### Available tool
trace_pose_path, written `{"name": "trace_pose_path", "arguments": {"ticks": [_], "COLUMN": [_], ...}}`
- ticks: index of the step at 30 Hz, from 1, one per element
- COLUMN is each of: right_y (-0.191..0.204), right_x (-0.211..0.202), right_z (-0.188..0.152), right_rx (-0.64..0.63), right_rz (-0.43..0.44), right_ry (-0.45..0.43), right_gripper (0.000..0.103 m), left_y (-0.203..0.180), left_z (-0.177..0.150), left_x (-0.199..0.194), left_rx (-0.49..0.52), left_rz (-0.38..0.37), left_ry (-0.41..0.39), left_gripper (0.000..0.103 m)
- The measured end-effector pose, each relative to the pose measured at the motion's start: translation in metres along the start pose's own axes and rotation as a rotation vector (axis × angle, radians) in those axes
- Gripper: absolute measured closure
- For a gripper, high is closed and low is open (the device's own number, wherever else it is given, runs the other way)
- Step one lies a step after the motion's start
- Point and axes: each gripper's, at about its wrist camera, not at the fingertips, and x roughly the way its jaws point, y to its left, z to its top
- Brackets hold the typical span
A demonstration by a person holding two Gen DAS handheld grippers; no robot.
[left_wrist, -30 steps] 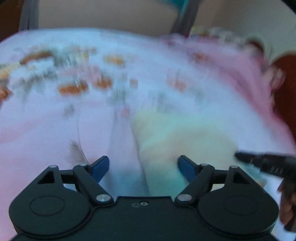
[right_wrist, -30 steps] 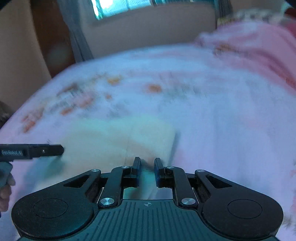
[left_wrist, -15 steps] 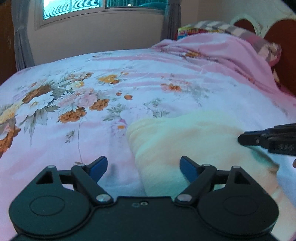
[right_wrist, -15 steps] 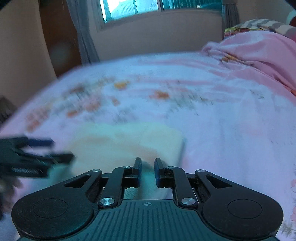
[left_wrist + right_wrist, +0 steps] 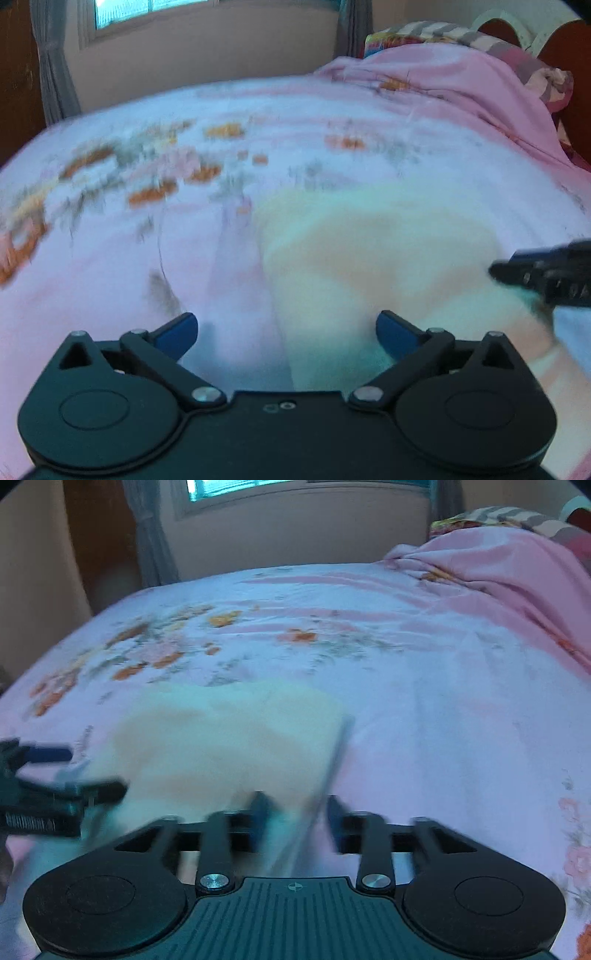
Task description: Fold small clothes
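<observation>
A small pale yellow garment (image 5: 369,258) lies folded on the pink floral bedsheet (image 5: 147,229). My left gripper (image 5: 286,332) is open, its blue fingertips (image 5: 177,330) spread over the garment's near left edge. It also shows in the right wrist view (image 5: 59,790) at the left. The garment (image 5: 229,738) lies just ahead of my right gripper (image 5: 295,823), whose jaws stand apart and blurred over the garment's near right corner. The right gripper shows at the right edge of the left wrist view (image 5: 546,273).
A heaped pink blanket (image 5: 461,81) and striped pillows (image 5: 443,31) lie at the far right by the headboard (image 5: 569,55). A wall with a window (image 5: 258,487) and grey curtains (image 5: 147,535) stands beyond the bed.
My right gripper's jaws have opened from nearly shut. Both grippers have shifted a little over the garment, and the views are blurred by motion.
</observation>
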Motion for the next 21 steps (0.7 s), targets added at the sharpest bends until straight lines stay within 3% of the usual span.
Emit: {"name": "trace_pose_path", "arguments": {"ticks": [3, 6, 8, 13, 21], "right_y": [-0.003, 0.0, 0.004, 0.025, 0.065], "right_x": [-0.017, -0.053, -0.073, -0.14, -0.262], "right_z": [0.002, 0.002, 0.002, -0.014, -0.06], "right_rx": [0.011, -0.003, 0.012, 0.004, -0.016], "right_rz": [0.03, 0.04, 0.058, 0.079, 0.108], "right_ry": [-0.008, -0.104, -0.12, -0.185, -0.274], "right_gripper": [0.047, 0.047, 0.047, 0.047, 0.047], "left_y": [0.012, 0.006, 0.003, -0.006, -0.036], "left_z": [0.0, -0.005, -0.01, -0.037, -0.073], "left_x": [-0.009, -0.043, -0.069, -0.155, -0.272], "left_rx": [-0.071, -0.018, -0.016, -0.052, -0.086], "left_rz": [-0.066, -0.012, 0.042, 0.053, 0.037], "left_ry": [0.026, -0.068, -0.133, -0.264, -0.325], "left_gripper": [0.001, 0.001, 0.001, 0.001, 0.001]}}
